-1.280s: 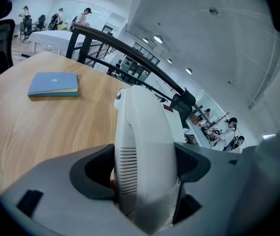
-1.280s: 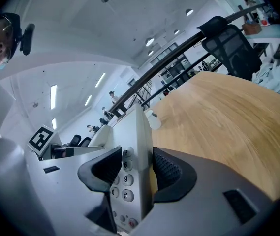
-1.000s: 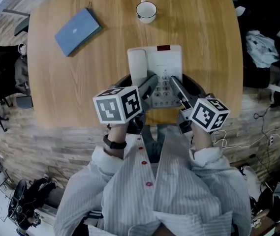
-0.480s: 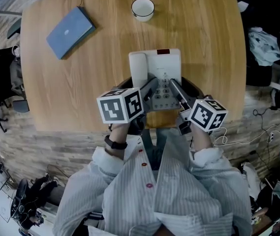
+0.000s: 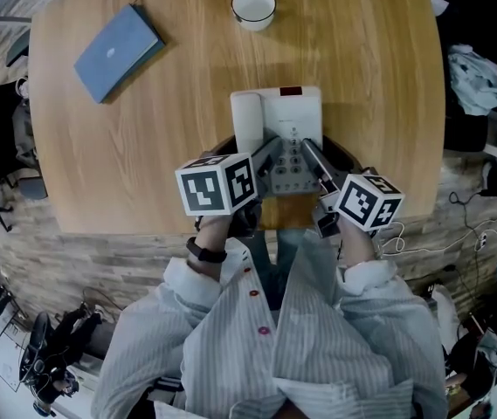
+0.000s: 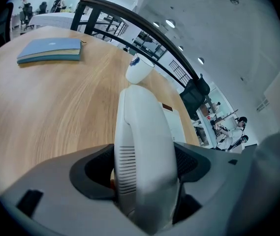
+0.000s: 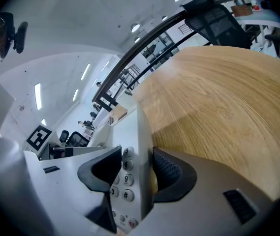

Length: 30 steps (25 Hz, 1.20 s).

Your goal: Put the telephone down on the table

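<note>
Our left gripper (image 6: pixel 144 168) clamps the handset (image 6: pixel 142 127) of the telephone (image 5: pixel 279 116); our right gripper (image 7: pixel 136 173) clamps its keypad side, over the near table (image 5: pixel 143 147) edge. Placement is in hand: next, we lower it level, then release both grips

The hand-held gripper (image 7: pixel 136 157) pinches the telephone (image 7: pixel 130 132) by its keypad edge, wooden table (image 7: pixel 218 97) beyond.

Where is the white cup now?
In the head view, the white cup stands near the far edge of the table, beyond the telephone and right of the blue book.
</note>
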Each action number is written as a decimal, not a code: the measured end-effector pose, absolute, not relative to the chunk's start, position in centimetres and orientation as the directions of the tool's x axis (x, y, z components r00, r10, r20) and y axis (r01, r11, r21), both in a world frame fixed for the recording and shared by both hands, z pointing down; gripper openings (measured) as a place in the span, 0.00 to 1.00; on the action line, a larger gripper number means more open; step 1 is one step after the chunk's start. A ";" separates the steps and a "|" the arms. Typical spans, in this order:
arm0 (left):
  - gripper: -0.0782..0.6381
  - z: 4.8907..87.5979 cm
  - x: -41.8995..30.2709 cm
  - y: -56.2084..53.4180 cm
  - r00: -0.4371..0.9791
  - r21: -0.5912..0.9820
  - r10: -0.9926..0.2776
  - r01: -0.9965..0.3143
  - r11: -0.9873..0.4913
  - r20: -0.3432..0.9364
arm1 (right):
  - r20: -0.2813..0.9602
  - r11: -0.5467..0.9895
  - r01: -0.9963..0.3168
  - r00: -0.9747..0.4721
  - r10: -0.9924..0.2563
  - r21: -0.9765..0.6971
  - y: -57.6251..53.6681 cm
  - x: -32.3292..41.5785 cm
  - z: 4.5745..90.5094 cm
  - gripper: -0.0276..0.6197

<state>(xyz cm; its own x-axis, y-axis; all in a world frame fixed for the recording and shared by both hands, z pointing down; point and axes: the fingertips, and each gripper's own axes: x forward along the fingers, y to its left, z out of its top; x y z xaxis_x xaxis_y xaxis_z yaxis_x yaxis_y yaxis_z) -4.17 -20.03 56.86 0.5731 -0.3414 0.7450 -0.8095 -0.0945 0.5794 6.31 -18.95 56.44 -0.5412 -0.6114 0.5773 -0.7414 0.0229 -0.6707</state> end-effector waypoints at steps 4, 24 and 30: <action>0.62 57.5 -4.0 -20.0 0.572 0.578 -0.334 -0.811 -0.092 0.749 | 0.579 0.018 -0.739 -0.543 -0.608 -0.674 -18.9 6.5 57.1 0.37; 0.61 59.1 -4.2 -20.6 0.568 0.575 -0.357 -0.813 -0.098 0.742 | 0.566 0.048 -0.735 -0.560 -0.605 -0.676 -19.4 6.5 58.7 0.37; 0.62 59.1 -4.0 -20.5 0.586 0.589 -0.354 -0.801 -0.112 0.729 | 0.554 0.058 -0.730 -0.566 -0.610 -0.681 -19.4 6.4 58.7 0.37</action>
